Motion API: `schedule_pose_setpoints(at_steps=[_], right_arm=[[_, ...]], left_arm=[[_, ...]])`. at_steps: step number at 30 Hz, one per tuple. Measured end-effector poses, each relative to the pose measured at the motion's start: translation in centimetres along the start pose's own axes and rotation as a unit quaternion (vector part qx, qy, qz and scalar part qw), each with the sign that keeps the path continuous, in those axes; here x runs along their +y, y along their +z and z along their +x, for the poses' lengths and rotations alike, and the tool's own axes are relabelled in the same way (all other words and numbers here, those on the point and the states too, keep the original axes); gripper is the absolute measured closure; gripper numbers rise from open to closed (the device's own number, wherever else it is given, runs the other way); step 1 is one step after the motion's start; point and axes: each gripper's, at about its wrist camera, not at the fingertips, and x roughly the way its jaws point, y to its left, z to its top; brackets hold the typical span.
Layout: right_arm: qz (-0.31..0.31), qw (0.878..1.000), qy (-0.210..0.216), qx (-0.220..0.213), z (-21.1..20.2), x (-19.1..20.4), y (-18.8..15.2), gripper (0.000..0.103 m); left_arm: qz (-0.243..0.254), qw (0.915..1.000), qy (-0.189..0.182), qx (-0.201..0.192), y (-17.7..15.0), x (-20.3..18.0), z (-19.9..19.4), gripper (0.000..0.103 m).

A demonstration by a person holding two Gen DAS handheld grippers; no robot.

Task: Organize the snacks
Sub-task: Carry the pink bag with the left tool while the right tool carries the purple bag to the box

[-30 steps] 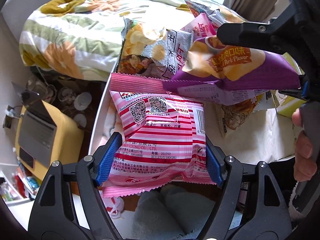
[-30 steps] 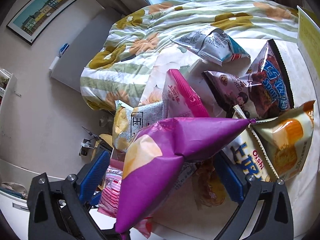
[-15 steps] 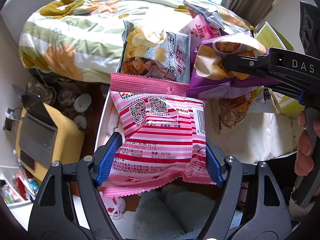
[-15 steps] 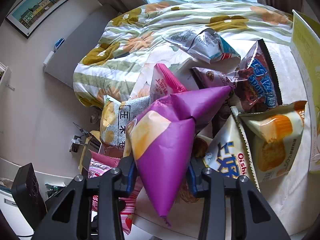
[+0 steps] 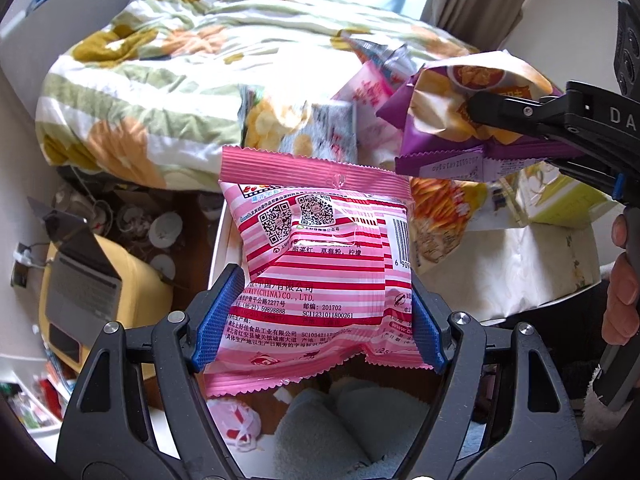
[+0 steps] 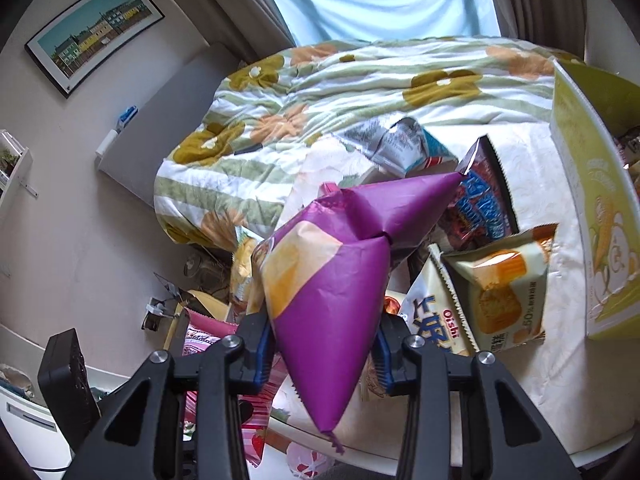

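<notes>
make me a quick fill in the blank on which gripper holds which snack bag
1. The left gripper is shut on the ____ striped bag.
2. The right gripper is shut on the ____ chip bag.
3. The green box has a cartoon ____ printed on it.

Missing words: pink; purple; corn cob

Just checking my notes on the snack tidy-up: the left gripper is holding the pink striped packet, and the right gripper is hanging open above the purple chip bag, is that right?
Not quite. The left gripper does hold the pink striped packet, but the right gripper is not open above the purple chip bag: its jaws are clamped on the bag, as the right wrist view shows.
</notes>
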Motion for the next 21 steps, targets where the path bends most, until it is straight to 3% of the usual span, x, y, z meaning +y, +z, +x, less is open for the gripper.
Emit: schedule_pose_setpoints(at_steps=[9, 21], right_arm=[[0.016, 0.997, -0.018, -0.078, -7.4, 0.2, 0.9, 0.066], [0.030, 0.986, -0.046, -0.159, -16.9, -6.9, 2.5, 0.066]], left_arm=[[0.062, 0.9966, -0.027, -0.048, 3.3, -2.9, -3.9, 0.028], [0.125, 0.9853, -0.047, -0.107, 9.9, -14.2, -6.5, 0.028]])
